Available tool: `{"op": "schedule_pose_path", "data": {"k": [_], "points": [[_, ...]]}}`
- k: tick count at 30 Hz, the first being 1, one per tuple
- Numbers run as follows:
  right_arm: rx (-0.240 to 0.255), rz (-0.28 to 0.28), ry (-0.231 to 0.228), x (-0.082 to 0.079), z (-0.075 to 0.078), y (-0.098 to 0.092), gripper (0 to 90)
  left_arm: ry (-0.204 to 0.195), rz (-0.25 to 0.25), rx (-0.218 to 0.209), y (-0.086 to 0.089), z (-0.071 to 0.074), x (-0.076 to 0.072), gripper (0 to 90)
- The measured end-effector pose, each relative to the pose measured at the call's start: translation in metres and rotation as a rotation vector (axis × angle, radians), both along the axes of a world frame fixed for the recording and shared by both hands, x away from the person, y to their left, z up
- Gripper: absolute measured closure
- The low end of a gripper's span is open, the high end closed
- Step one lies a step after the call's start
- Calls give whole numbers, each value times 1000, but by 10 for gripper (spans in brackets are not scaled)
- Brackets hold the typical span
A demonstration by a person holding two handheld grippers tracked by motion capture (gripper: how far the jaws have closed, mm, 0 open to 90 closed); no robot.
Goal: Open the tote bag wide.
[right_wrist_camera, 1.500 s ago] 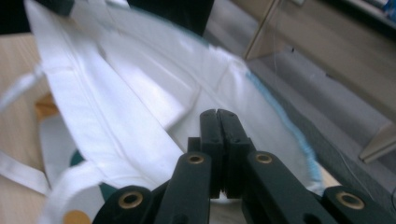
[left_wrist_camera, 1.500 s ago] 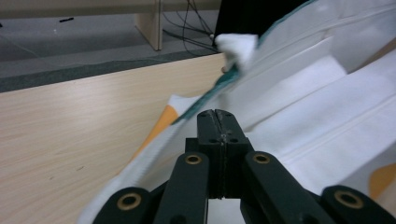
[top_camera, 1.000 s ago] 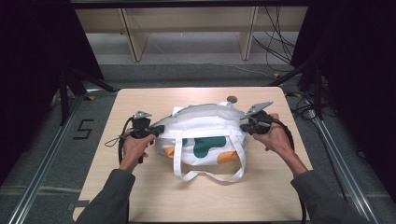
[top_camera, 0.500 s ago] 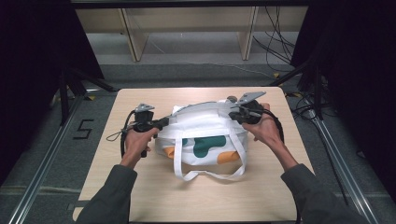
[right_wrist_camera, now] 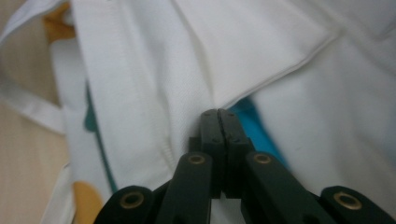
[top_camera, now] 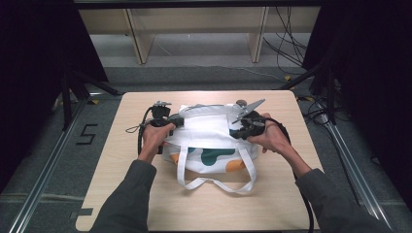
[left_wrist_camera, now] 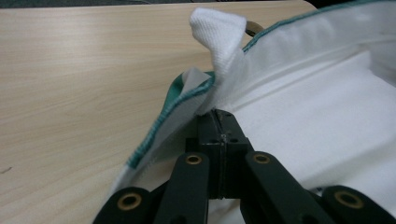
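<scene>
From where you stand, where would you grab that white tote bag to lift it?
Probably the two strap loops lying flat in front of the tote bag, approached from the person's side. They lie clear on the table, thin enough for tongs to pinch.

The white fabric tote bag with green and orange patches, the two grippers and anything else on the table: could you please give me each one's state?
White fabric tote bag: lying flat on the table, top part folded over, handle loops slack.
Left gripper: shut on the bag's green-trimmed edge.
Right gripper: shut on white bag fabric.
Light wooden table: bearing the bag.
</scene>
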State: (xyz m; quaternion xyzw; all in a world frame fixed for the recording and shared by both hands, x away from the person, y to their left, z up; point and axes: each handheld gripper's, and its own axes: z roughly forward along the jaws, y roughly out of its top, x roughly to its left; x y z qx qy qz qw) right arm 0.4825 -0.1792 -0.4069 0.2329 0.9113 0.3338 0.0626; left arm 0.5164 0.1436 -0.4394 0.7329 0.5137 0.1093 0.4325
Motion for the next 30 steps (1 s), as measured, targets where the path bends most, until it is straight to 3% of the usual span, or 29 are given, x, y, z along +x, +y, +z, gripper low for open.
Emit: {"op": "schedule_pose_path", "data": {"k": [1,2,4,5,6,7,8,9,10,11,13,14,15,16,18,19,22,23,24,25,26,27,28,29,30], "points": [[13,69,29,-15,-3,0,900,13,-3,16,0,-2,3,895],[11,87,52,-26,-6,2,900,14,-6,26,-1,-1,4,895],[1,171,57,-43,-14,7,900,14,-4,48,-2,-1,5,895],[1,171,57,-43,-14,7,900,14,-4,48,-2,-1,5,895],[7,187,118,-56,-20,11,900,13,-5,65,-3,-1,5,895],[-119,243,149,-78,-36,23,900,7,3,68,-4,-2,3,895],[-119,243,149,-78,-36,23,900,7,3,68,-4,-2,3,895],[-117,238,102,-82,-42,30,900,-6,-4,71,-6,-1,-3,895],[-117,238,102,-82,-42,30,900,-6,-4,71,-6,-1,-3,894],[-33,226,47,-73,-29,29,900,-19,-25,75,-6,1,-11,894],[29,210,-9,-68,-8,27,900,-30,-51,68,-6,3,-18,895],[43,177,-27,-67,3,25,900,-35,-63,61,-5,4,-21,895],[43,177,-27,-67,3,25,900,-35,-63,61,-5,4,-21,895],[57,172,-59,-63,13,24,900,-41,-60,27,-4,5,-24,895],[58,115,-96,-55,28,22,900,-41,-74,4,-3,6,-28,894],[57,74,-142,-42,36,23,900,-44,-86,-1,-2,6,-31,893],[35,29,-161,-31,37,28,900,-39,-121,-33,-7,7,-39,890],[-22,27,-173,-17,33,38,900,-45,-133,-26,-12,7,-41,887],[-22,27,-173,-17,33,38,900,-50,-132,-21,-15,6,-41,887],[-63,31,-138,-10,27,48,900,-36,-150,-18,-21,5,-40,885],[-63,31,-138,-10,27,48,900,-36,-150,-18,-21,5,-40,886],[-80,61,-130,-6,23,54,900,-19,-164,-28,-24,3,-40,886],[-139,119,-101,-2,13,67,900,-1,-197,-27,-28,2,-41,888],[-139,119,-101,-2,13,67,900,9,-220,-21,-32,1,-43,888],[-169,128,-99,-1,10,71,900,21,-264,11,-34,1,-46,888]]}}
